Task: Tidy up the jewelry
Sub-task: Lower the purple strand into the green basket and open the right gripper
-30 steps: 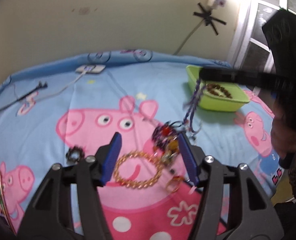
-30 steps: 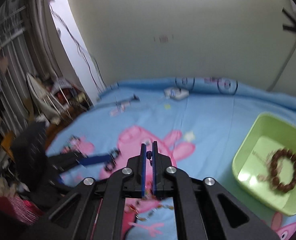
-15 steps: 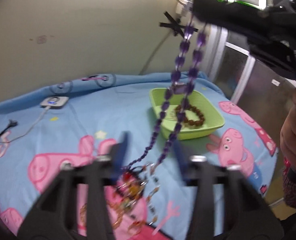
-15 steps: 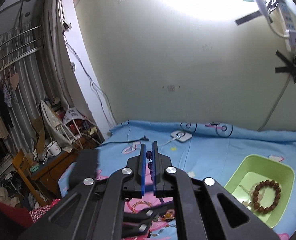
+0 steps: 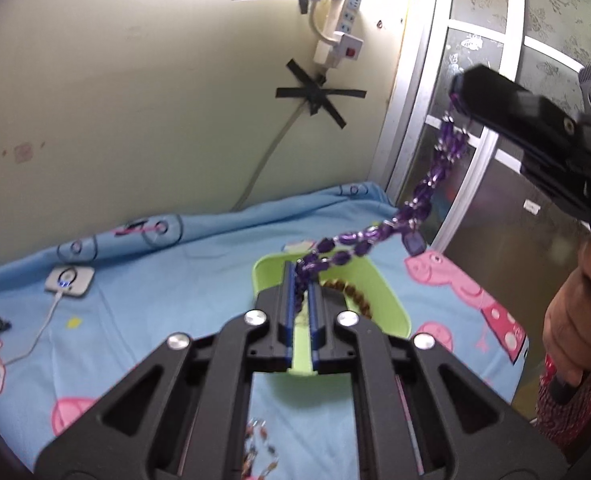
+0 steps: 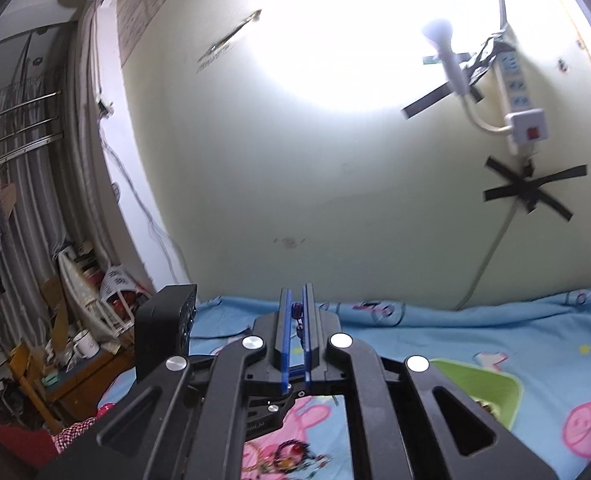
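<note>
Purple beads (image 6: 296, 312) between tool (image 6: 296, 308) fingers

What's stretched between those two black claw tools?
A purple beaded necklace spans the gap: the right gripper holds its upper end and the left gripper pinches the lower end above the green tray. The left wrist view shows it.

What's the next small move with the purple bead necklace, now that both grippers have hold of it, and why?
Probably lower both grippers toward the green tray. The purple necklace hangs taut in the air between the left gripper, shut on its lower end above the tray, and the right gripper, shut on its upper end. The brown bead bracelet already lies there.
</note>
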{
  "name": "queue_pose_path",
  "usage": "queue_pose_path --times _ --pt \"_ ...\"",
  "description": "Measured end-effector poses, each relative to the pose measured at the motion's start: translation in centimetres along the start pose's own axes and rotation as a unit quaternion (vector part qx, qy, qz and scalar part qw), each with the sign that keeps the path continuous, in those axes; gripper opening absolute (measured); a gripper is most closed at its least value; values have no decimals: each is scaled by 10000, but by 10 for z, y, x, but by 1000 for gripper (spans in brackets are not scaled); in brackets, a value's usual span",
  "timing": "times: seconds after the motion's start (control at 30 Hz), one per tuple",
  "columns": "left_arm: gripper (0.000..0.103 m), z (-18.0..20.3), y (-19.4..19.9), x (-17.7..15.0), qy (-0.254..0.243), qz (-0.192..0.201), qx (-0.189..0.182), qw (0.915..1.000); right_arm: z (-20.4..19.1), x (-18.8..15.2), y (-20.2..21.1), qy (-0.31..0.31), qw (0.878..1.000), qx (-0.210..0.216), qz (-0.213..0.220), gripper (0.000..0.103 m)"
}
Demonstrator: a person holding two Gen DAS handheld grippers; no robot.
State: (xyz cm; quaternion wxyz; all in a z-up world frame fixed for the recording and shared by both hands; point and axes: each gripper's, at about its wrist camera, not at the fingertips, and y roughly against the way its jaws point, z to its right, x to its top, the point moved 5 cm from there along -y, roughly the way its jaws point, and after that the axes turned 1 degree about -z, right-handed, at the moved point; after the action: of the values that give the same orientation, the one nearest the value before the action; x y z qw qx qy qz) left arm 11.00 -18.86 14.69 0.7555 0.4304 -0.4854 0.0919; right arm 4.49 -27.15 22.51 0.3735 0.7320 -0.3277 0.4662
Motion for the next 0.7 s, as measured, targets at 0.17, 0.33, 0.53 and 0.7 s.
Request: queue_pose_path --times 0.17,0.33,0.53,0.7 --pt "5 12 -27 15 50 -77 -148 9998 26 -1 3 -105 9997 -215 -9 0" --pt "5 18 -59 3 63 -356 -126 9993 52 -24 -5 -351 9988 -310 -160 0" --pt "25 2 -82 -25 272 -869 225 9956 77 -54 -15 -722 9966 -208 -348 1" --pt "25 -6 -35 -14 390 -267 207 9987 71 -42 12 -632 9975 -203 257 17"
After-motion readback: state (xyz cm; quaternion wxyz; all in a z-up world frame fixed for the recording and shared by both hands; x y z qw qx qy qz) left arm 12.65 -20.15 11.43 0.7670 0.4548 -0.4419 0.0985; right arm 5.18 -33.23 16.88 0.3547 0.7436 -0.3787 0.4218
